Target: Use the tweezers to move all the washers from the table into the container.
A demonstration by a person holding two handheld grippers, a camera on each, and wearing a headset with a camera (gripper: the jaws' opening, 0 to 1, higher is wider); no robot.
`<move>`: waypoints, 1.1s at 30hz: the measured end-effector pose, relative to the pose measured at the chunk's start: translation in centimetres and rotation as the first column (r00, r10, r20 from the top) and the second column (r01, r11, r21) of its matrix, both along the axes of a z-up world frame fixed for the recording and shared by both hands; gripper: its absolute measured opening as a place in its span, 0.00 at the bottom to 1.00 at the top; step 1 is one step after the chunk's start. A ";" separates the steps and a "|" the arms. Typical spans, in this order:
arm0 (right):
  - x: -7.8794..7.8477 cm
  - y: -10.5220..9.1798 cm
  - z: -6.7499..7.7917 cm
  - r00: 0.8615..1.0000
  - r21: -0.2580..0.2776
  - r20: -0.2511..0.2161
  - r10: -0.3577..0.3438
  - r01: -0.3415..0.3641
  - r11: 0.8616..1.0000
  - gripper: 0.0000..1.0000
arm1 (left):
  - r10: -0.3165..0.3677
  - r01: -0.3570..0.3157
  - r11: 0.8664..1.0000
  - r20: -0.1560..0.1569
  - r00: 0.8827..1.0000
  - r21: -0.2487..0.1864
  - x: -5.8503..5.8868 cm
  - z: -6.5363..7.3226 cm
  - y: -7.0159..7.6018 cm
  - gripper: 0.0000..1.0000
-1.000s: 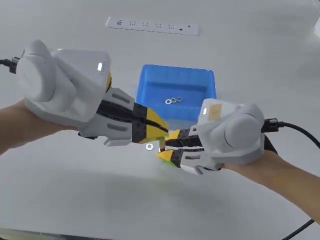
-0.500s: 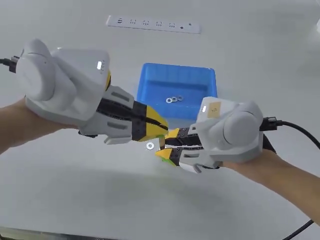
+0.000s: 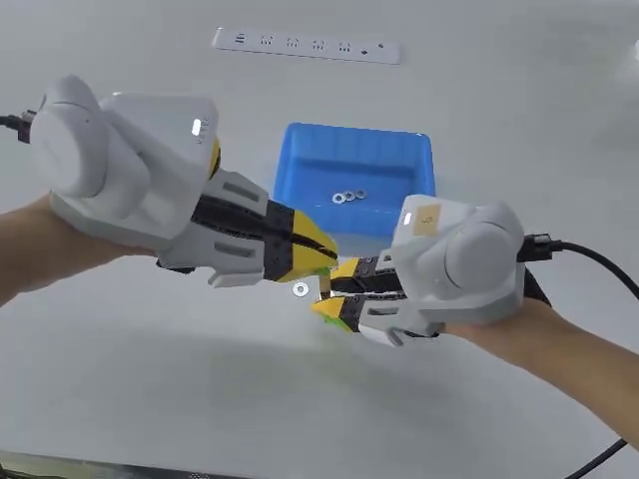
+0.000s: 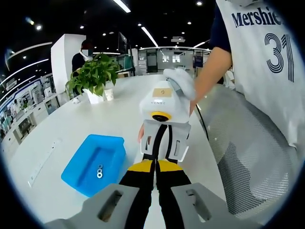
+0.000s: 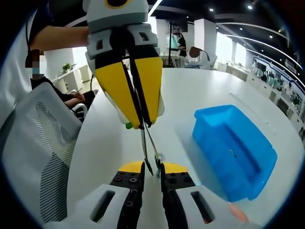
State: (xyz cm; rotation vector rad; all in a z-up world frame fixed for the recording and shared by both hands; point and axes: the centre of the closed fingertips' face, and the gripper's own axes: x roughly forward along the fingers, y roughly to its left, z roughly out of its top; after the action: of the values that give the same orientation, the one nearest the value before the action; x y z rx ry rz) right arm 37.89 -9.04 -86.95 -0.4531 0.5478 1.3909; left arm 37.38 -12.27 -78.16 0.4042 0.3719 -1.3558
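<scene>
Left gripper [image 3: 324, 249]: it comes in from the left side of the tabletop [image 3: 150, 349]. The yellow jaws are closed tight on the handle end of the tweezers [image 5: 147, 148].
Tweezers, axis: the long axis carries on the line of the left jaws, slanting rightward and down. The tips are lowest, aimed at the tabletop and toward the right gripper.
Tweezers, tips: in the right gripper view they are a little apart, just beside the loose washer and clamping nothing.
Loose washer [image 3: 301, 289]: it lies flat on the mid tabletop, on the near side of the container and below the left jaws. In the right gripper view it sits by the tweezer tips [image 5: 158, 156].
Right gripper [image 3: 331, 291]: it reaches in from the right side. The jaws are parted by a narrow gap with the tweezer tips in or over it. I cannot tell whether they touch the tweezers.
Container [image 3: 354, 131]: a blue tray toward the far side of the tabletop, with three washers [image 3: 347, 198] already inside.
Power strip [image 3: 305, 47]: it lies close to the far edge.
Risk, pinch: the washer is thin and flat, so the tips may skid over it or flick it away if they close on its rim off-centre.
Risk, crowding: the right jaws are close enough to nudge the tweezers off aim.
Risk, carry: a light pinch could drop the washer short of the container's near wall.
</scene>
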 end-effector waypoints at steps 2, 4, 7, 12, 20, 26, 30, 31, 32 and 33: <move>0.1 -0.1 -0.1 1.000 -0.008 0.014 0.009 -0.009 1.000 0.12 | -0.001 0.001 1.000 0.000 1.000 0.000 0.0 0.0 0.0 0.05; 0.1 0.0 -0.1 1.000 -0.010 0.008 0.010 -0.010 1.000 0.12 | 0.000 0.000 1.000 0.003 1.000 0.004 0.0 0.0 0.0 0.05; 0.3 0.0 0.0 1.000 -0.009 0.012 0.008 -0.008 1.000 0.12 | -0.004 0.004 1.000 0.006 1.000 0.004 0.0 0.0 -0.1 0.05; 0.3 0.0 0.0 1.000 -0.010 0.015 0.011 -0.010 1.000 0.12 | -0.004 0.004 1.000 0.007 1.000 0.002 0.0 0.1 -0.1 0.05; 0.3 -0.1 -0.2 1.000 -0.014 0.007 0.007 -0.007 1.000 0.13 | -0.001 0.001 1.000 -0.006 1.000 -0.002 0.1 -0.1 -0.1 0.05; 0.3 -0.1 -0.2 1.000 -0.015 0.004 0.012 -0.012 1.000 0.12 | 0.002 -0.002 1.000 -0.013 1.000 -0.005 0.2 -0.2 -0.1 0.05; 0.3 -0.1 -0.2 1.000 -0.017 0.001 0.014 -0.014 1.000 0.12 | 0.002 -0.002 1.000 -0.018 1.000 -0.007 0.2 -0.2 -0.1 0.05; 0.3 -0.1 -0.2 1.000 -0.017 0.000 0.015 -0.015 1.000 0.12 | 0.002 -0.002 1.000 -0.019 1.000 -0.007 0.2 -0.1 -0.1 0.05; 0.2 -0.1 -0.2 1.000 -0.017 -0.001 0.014 -0.014 1.000 0.12 | 0.002 -0.002 1.000 -0.020 1.000 -0.007 0.2 -0.1 -0.1 0.05; 0.2 -0.1 -0.2 1.000 -0.016 -0.003 0.013 -0.014 1.000 0.11 | 0.002 -0.002 1.000 -0.021 1.000 -0.008 0.2 -0.1 -0.1 0.05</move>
State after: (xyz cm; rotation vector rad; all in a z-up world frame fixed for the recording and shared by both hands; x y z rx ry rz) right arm 38.12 -9.10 -87.19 -0.4689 0.5599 1.4010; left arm 37.55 -12.41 -78.29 0.3830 0.3843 -1.3601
